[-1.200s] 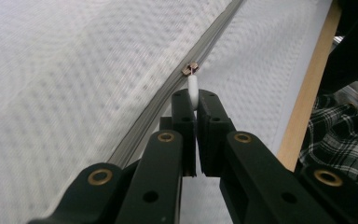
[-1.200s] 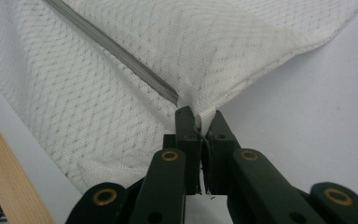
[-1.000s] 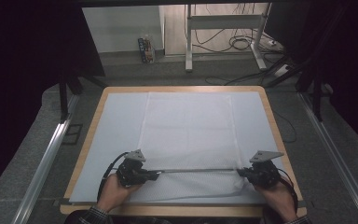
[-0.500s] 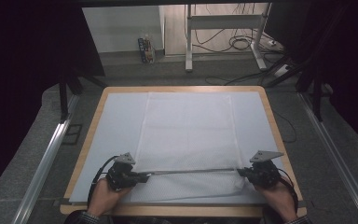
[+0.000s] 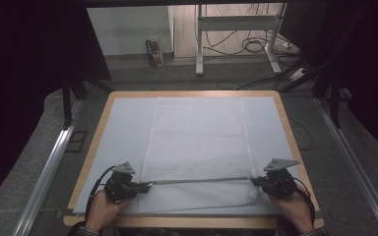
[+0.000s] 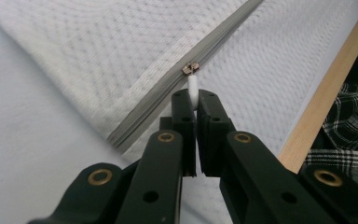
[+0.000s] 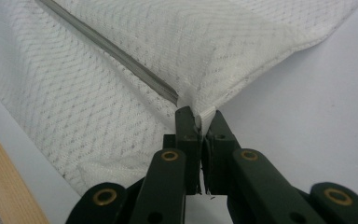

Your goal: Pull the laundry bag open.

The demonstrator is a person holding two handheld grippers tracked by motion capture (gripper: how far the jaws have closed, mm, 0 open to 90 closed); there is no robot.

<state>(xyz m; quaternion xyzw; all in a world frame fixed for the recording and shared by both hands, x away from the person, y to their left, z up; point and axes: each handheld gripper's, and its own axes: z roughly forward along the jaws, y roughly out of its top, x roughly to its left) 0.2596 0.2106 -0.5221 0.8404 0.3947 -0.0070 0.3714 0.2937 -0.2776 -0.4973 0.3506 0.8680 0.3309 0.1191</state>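
Zipping underway on the white cover [image 5: 197,147], spread flat on the pale sheet over the desk [image 5: 285,128]. Left gripper [image 6: 196,100] clamped tight on the white zipper pull [image 6: 193,86], slider [image 6: 190,69] sitting just ahead of the jaw tips on the grey zipper [image 6: 214,44]. In the high view, left gripper [image 5: 140,187] down at the near-left corner of the cover, the zipper [image 5: 202,180] stretched as a straight line across to the right gripper [image 5: 254,181]. Right gripper [image 7: 199,116] pinched shut on the cover's corner fabric [image 7: 207,113], right where the zipper's end [image 7: 170,95] meets the seam, anchoring it taut.

Slider looks close to the left end of its track, though hard to judge whether the teeth behind it are open or closed from here. Next move probably calls for a steady pull along the zipper line, keeping the pull tab from slipping out, and holding tension firm at the right corner so the fabric stays unbunched.
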